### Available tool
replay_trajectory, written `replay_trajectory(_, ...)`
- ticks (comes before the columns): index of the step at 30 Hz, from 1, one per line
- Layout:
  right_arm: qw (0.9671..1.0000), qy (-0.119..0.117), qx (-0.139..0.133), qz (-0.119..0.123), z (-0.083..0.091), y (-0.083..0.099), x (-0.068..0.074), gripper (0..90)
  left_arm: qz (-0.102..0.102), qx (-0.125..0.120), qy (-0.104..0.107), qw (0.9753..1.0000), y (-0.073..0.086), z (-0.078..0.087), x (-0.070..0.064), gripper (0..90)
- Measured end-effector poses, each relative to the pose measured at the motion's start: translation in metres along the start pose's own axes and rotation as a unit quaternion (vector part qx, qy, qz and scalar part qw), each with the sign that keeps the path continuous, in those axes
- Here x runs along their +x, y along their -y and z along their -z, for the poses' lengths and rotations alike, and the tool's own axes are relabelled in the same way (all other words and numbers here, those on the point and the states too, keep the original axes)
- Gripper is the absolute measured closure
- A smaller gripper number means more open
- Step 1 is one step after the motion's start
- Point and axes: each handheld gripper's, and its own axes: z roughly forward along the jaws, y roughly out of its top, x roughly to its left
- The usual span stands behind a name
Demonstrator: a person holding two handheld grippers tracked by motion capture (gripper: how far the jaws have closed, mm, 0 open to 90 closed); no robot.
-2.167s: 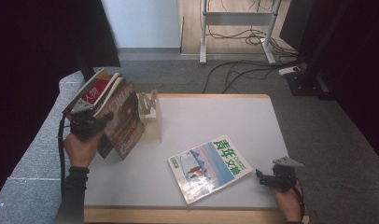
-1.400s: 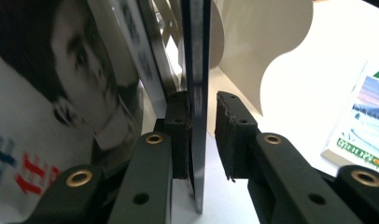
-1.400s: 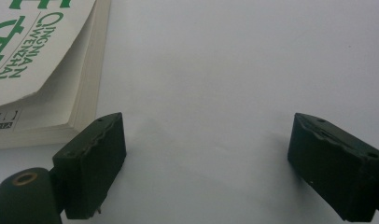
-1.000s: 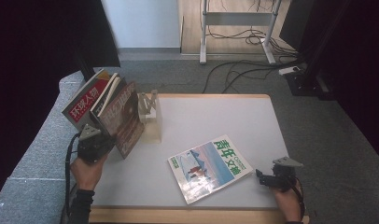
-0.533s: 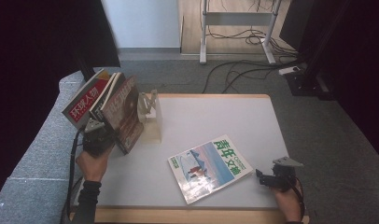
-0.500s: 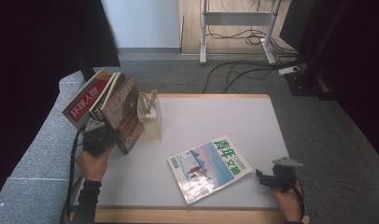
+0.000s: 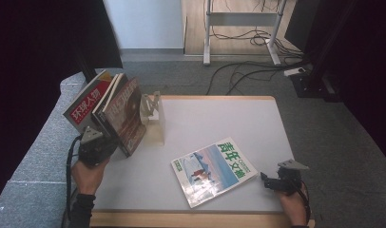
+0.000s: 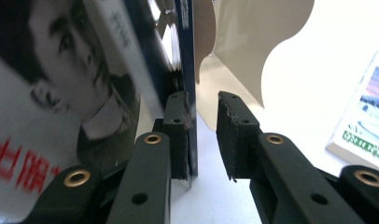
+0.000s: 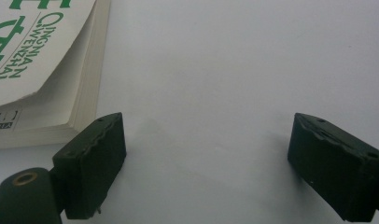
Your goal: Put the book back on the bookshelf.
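I am keeping my left gripper (image 8: 201, 135) slightly spread beside the 3 magazines (image 7: 108, 116) leaning against the bookend (image 7: 153, 114), while my right gripper (image 9: 204, 158), spread wide, is sitting just beside the last magazine (image 7: 215, 171), lying flat and not yet shelved.

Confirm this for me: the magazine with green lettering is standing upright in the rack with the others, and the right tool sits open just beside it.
Not quite. The magazine with green lettering lies flat on the table, apart from the rack, as the high view shows. The rest holds: the right tool sits open just beside it, its jaws wide apart in the right gripper view.
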Motion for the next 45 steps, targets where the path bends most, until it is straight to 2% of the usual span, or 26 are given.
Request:
replay_trajectory(4, 1.0000, 0.000, 0.000, 0.000, 0.000, 0.000, 0.000, 10.8, 0.011, 0.002, 0.001, 0.9999, 0.009, 0.002, 0.006, 74.1)
replay_trajectory(9, 1.0000, 0.000, 0.000, 0.000, 0.000, 0.000, 0.000, 10.8, 0.012, 0.016, -0.018, 0.9996, 0.011, -0.006, 0.008, 75.3)
replay_trajectory(13, 1.0000, 0.000, -0.001, 0.000, 0.000, 0.000, 0.000, 10.8, 0.017, 0.015, -0.023, 0.9995, 0.011, -0.007, 0.012, 83.8)
replay_trajectory(16, 1.0000, 0.000, 0.000, 0.000, 0.000, 0.000, 0.000, 10.8, 0.020, 0.015, -0.021, 0.9995, 0.010, -0.008, 0.014, 89.4)
replay_trajectory(26, 1.0000, 0.000, 0.000, 0.000, 0.000, 0.000, 0.000, 10.8, 0.013, 0.019, -0.016, 0.9996, 0.002, -0.017, 0.010, 89.7)
replay_trajectory(30, 1.0000, 0.000, 0.000, 0.000, 0.000, 0.000, 0.000, 10.8, 0.012, 0.013, -0.005, 0.9998, 0.005, -0.013, 0.007, 80.9)
replay_trajectory(34, 1.0000, 0.000, 0.000, 0.000, 0.000, 0.000, 0.000, 10.8, -0.005, 0.000, 0.019, 0.9998, 0.008, -0.004, -0.001, 68.9)
replay_trajectory(37, 1.0000, 0.000, 0.000, 0.000, 0.000, 0.000, 0.000, 10.8, -0.024, -0.003, 0.041, 0.9989, 0.009, 0.000, -0.010, 58.9)
replay_trajectory(40, 1.0000, 0.000, -0.001, 0.000, 0.000, 0.000, 0.000, 10.8, -0.037, -0.006, 0.067, 0.9971, 0.009, 0.000, -0.018, 48.9)
replay_trajectory(42, 1.0000, 0.000, 0.000, 0.000, 0.000, 0.000, 0.000, 10.8, -0.041, -0.013, 0.088, 0.9952, 0.008, -0.002, -0.023, 41.6)
replay_trajectory(43, 1.0000, 0.000, 0.000, 0.000, 0.000, 0.000, 0.000, 10.8, -0.042, -0.012, 0.105, 0.9935, 0.007, -0.005, -0.027, 38.7)
replay_trajectory(45, 1.0000, 0.000, 0.000, 0.000, 0.000, 0.000, 0.000, 10.8, -0.049, -0.011, 0.119, 0.9916, 0.007, -0.008, -0.034, 33.1)
